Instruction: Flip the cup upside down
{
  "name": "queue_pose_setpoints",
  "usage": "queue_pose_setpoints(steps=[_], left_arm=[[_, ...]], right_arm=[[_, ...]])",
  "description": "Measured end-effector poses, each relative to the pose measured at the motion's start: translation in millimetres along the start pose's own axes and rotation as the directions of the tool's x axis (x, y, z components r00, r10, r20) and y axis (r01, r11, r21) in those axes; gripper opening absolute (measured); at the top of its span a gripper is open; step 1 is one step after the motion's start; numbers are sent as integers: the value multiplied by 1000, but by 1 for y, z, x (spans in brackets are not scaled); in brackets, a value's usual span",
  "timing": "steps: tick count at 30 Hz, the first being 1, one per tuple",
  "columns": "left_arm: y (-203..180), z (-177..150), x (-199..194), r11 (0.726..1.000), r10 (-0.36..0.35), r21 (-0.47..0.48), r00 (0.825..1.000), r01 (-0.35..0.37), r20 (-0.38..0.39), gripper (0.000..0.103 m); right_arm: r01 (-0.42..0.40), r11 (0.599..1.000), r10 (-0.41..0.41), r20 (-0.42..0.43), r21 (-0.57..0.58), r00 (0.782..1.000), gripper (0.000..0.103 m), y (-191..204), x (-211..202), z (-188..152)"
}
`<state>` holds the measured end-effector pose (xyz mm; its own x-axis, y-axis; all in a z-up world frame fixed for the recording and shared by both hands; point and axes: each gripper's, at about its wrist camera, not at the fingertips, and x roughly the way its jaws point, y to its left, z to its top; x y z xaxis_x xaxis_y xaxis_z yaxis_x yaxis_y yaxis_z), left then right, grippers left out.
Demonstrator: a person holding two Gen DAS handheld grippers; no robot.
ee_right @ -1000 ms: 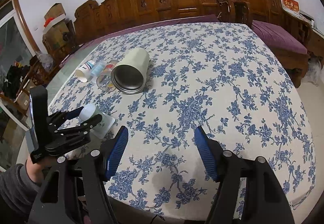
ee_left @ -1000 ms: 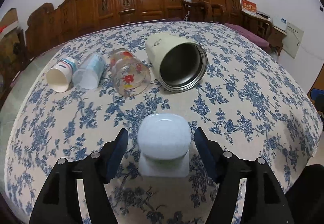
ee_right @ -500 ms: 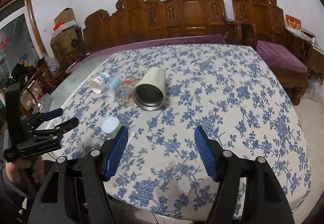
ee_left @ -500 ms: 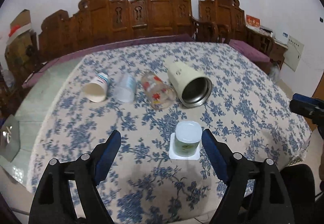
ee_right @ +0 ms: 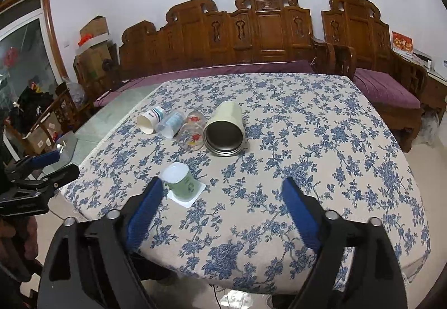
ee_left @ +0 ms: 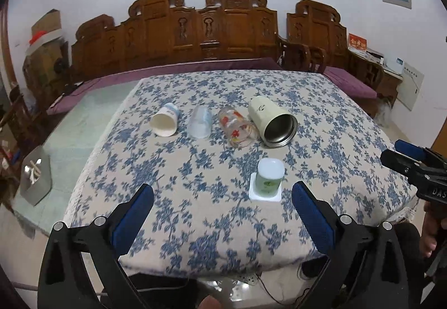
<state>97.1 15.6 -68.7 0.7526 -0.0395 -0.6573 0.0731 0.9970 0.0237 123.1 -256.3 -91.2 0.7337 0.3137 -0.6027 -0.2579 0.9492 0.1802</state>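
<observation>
A small green-and-white cup (ee_left: 268, 180) stands upside down on its wide rim, near the front of the floral table (ee_left: 195, 214); it also shows in the right wrist view (ee_right: 181, 180). My left gripper (ee_left: 222, 204) is open and empty, back over the table's front edge, apart from the cup. My right gripper (ee_right: 222, 198) is open and empty, also back from the table, with the cup near its left finger.
A paper cup (ee_left: 164, 120), a clear plastic cup (ee_left: 199, 122), a painted glass (ee_left: 237, 128) and a cream steel tumbler (ee_left: 272, 121) lie on their sides in a row mid-table. Carved wooden benches (ee_left: 212, 29) stand behind. A metal box (ee_left: 36, 175) sits left.
My left gripper has pulled back and up from the upside-down cup, which stays standing on the table. My right gripper has also drawn back. Both stay open.
</observation>
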Motion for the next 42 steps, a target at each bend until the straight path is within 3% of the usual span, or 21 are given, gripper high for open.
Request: queue_pose_setpoints(steps=[6, 14, 21, 42], left_arm=[[1, -11, -28, 1000, 2, -14, 1000, -2, 24, 95], [-4, -12, -75, 1000, 22, -16, 991, -20, 133, 95], [-14, -12, -103, 1000, 22, 3, 981, -23, 191, 95], [-15, -17, -114, 1000, 22, -20, 976, -18, 218, 95]], right_arm=[[32, 999, -33, 38, 7, 999, 101, 12, -21, -12], [76, 997, -72, 176, -17, 982, 101, 35, -75, -20], [61, 998, -53, 239, -26, 970, 101, 49, -104, -22], [50, 999, -45, 254, -17, 966, 101, 53, -112, -22]])
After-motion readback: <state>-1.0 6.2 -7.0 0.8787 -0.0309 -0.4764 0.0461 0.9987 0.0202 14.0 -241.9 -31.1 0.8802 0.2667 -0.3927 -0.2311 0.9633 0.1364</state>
